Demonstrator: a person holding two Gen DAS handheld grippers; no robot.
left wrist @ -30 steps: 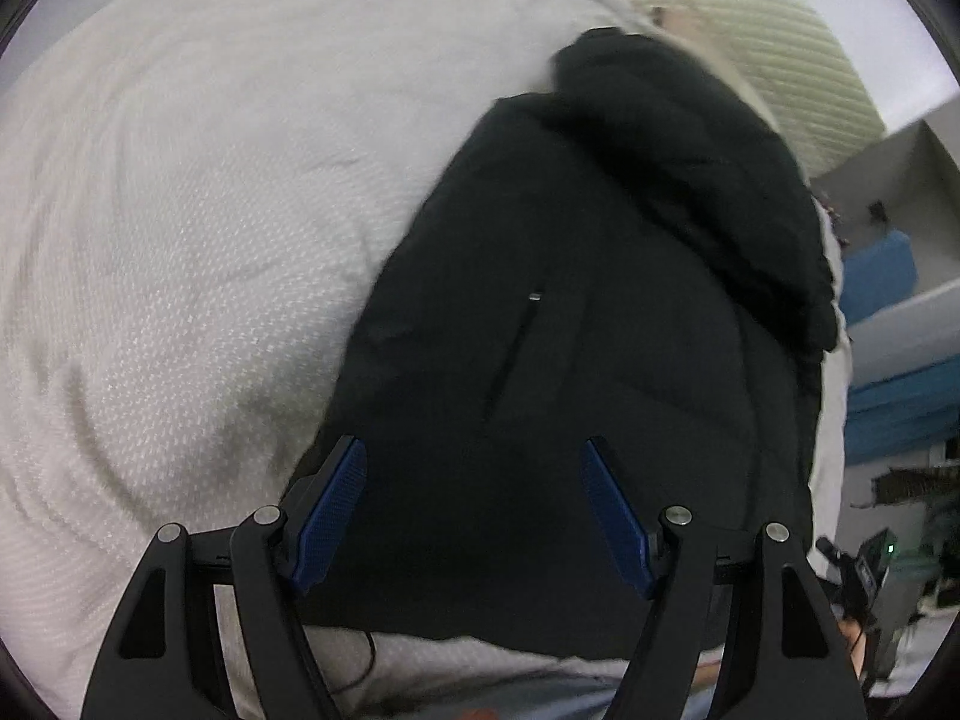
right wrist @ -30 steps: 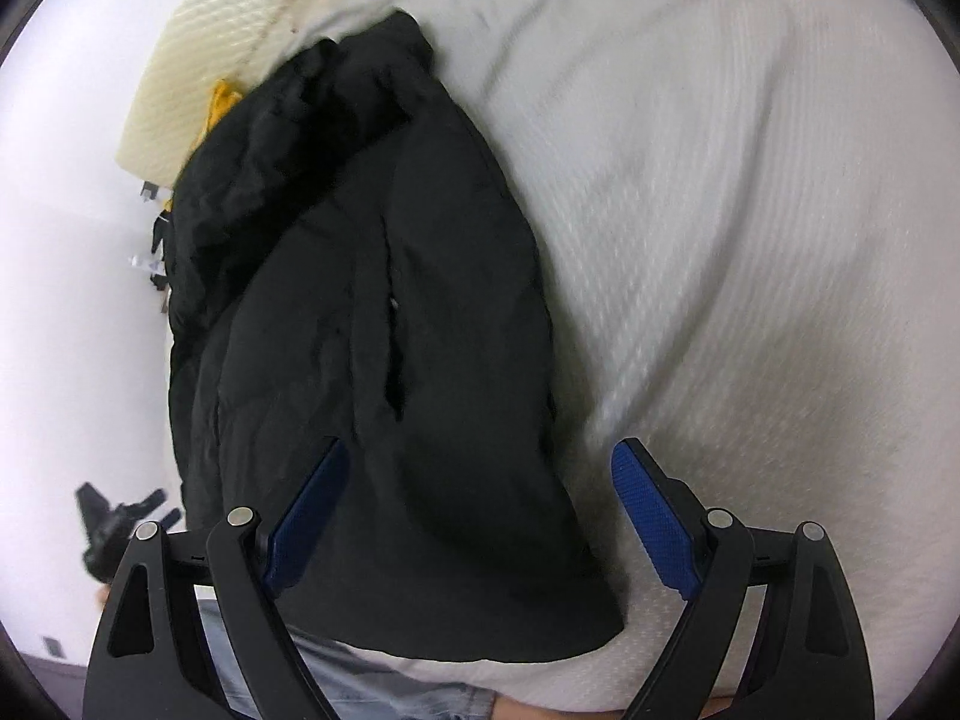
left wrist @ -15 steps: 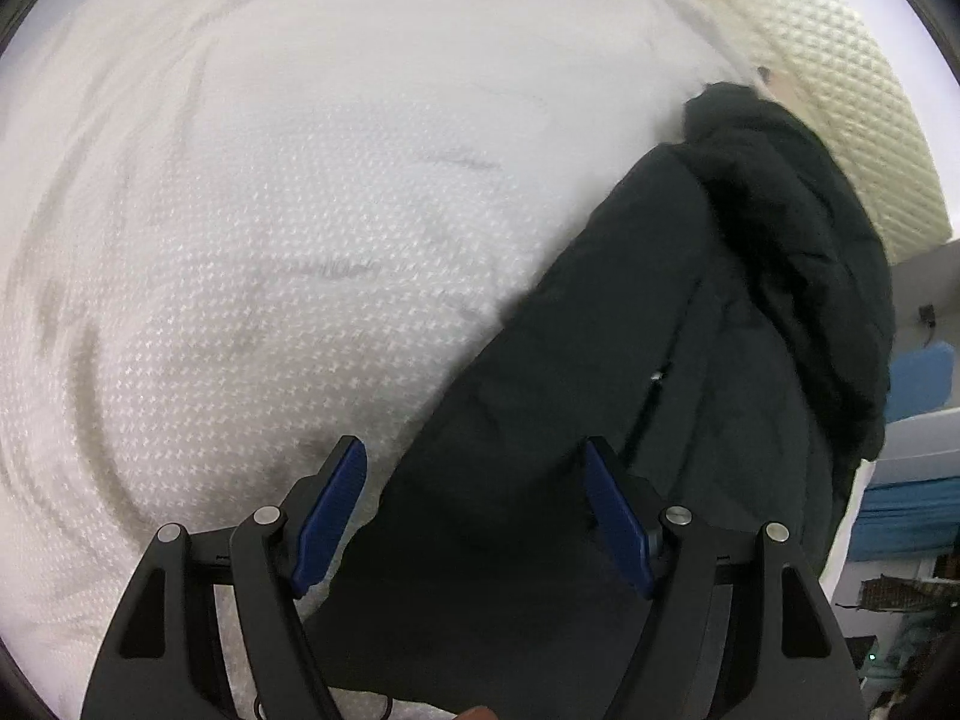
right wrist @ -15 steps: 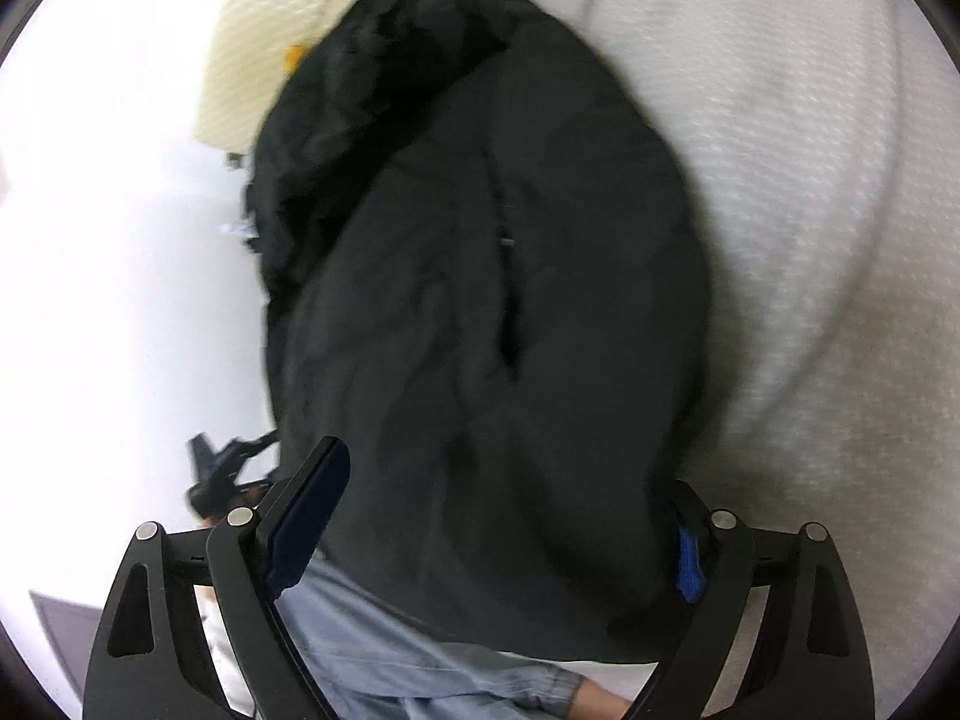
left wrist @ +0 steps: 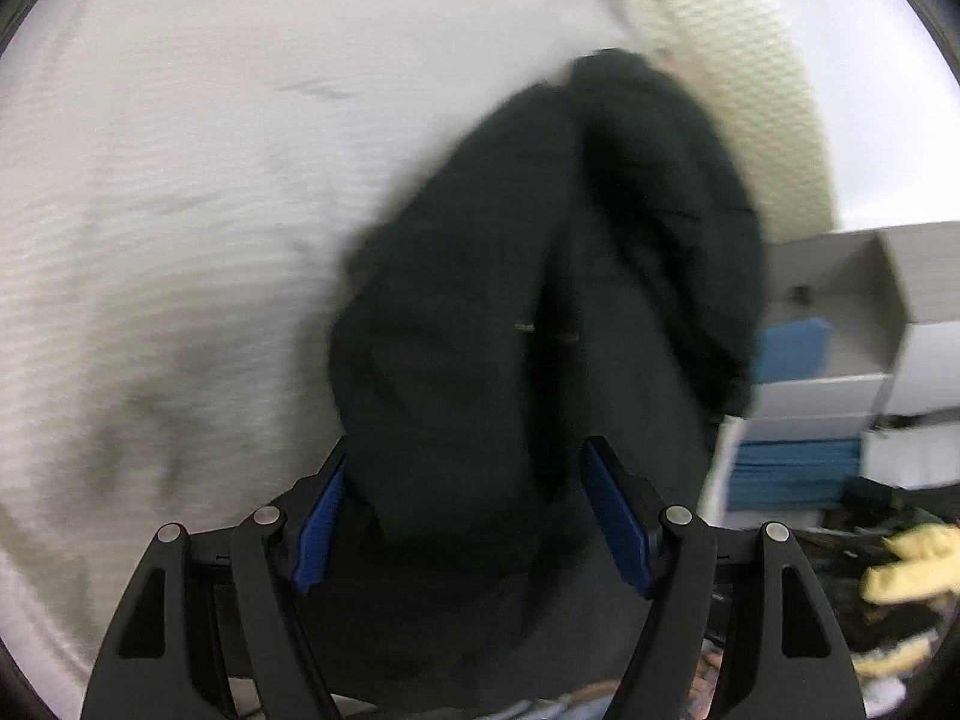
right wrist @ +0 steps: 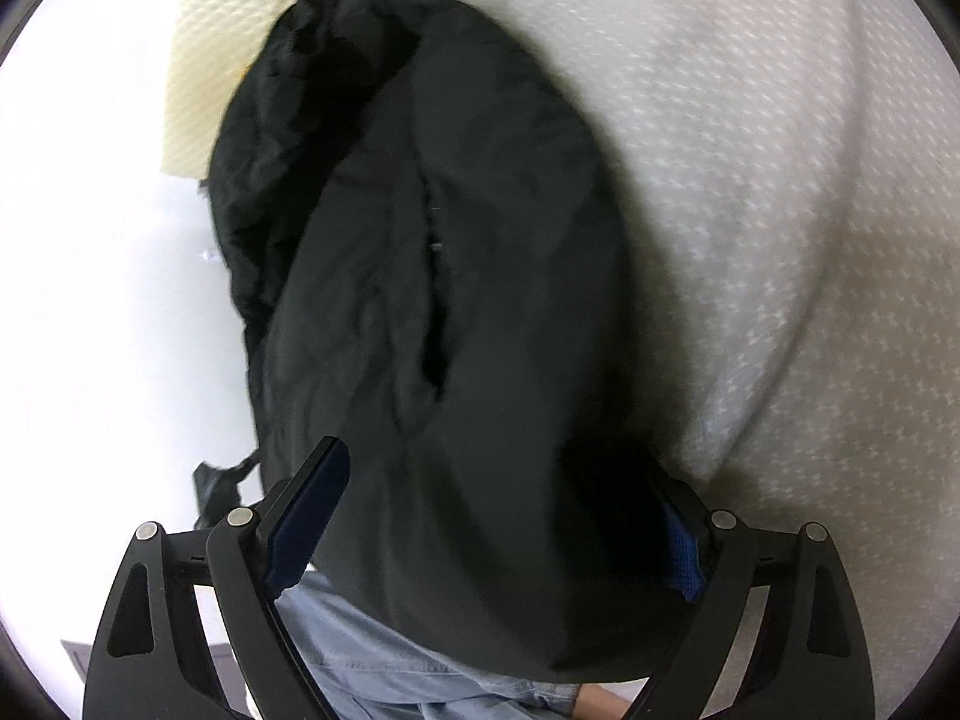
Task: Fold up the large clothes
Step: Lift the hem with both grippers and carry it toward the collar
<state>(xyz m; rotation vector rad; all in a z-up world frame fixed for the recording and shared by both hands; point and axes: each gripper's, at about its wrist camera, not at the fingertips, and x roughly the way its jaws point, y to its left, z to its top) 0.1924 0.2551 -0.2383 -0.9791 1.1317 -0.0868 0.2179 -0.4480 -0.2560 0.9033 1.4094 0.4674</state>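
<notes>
A large black padded jacket (left wrist: pixel 540 300) lies on a white textured bedspread (left wrist: pixel 180 180), hood end away from me; it also shows in the right wrist view (right wrist: pixel 468 276). My left gripper (left wrist: pixel 468 510) is open, its blue pads (left wrist: pixel 315 525) on either side of the jacket's near hem. My right gripper (right wrist: pixel 498 528) is open too, the near end of the jacket bulging between its jaws and covering most of the right blue pad (right wrist: pixel 681 558). The left view is blurred.
The bedspread also shows in the right wrist view (right wrist: pixel 780 180). A cream quilted headboard or pillow (left wrist: pixel 738 60) lies beyond the jacket. Grey and blue boxes (left wrist: pixel 840 372) stand off the bed's side. Light-blue denim (right wrist: pixel 372 660) shows below the right gripper.
Both grippers have moved in over the jacket's near end. The jacket now sits between both pairs of open jaws, and it looks bunched up narrower than before.
</notes>
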